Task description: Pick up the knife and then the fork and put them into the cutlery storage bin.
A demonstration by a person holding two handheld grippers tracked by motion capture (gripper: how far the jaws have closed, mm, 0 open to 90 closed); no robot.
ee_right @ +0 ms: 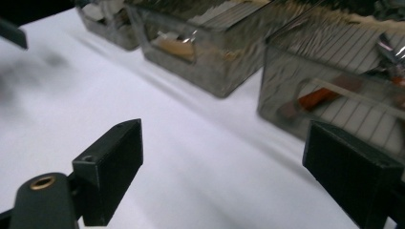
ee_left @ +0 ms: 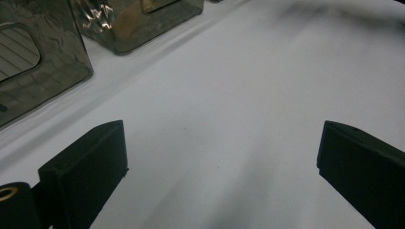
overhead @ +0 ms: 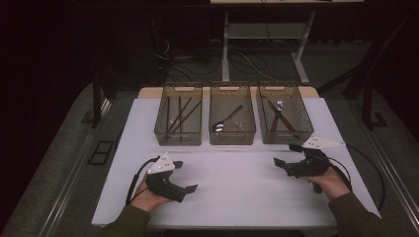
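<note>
Three smoky see-through bins stand in a row at the back of the white table. The left bin holds dark sticks, the middle bin a spoon, the right bin red-handled utensils. My left gripper rests open at the front left, held by a hand, with bare white surface between its jaws. At the front right my right gripper is open too, its jaws pointing left, just in front of the right bin. Nothing lies between its jaws.
The table cover is white, with its front edge near the person's sleeves. The left gripper view has two bins at its upper left. Cables and desk legs are on the floor beyond the table. A cable trails from the left gripper.
</note>
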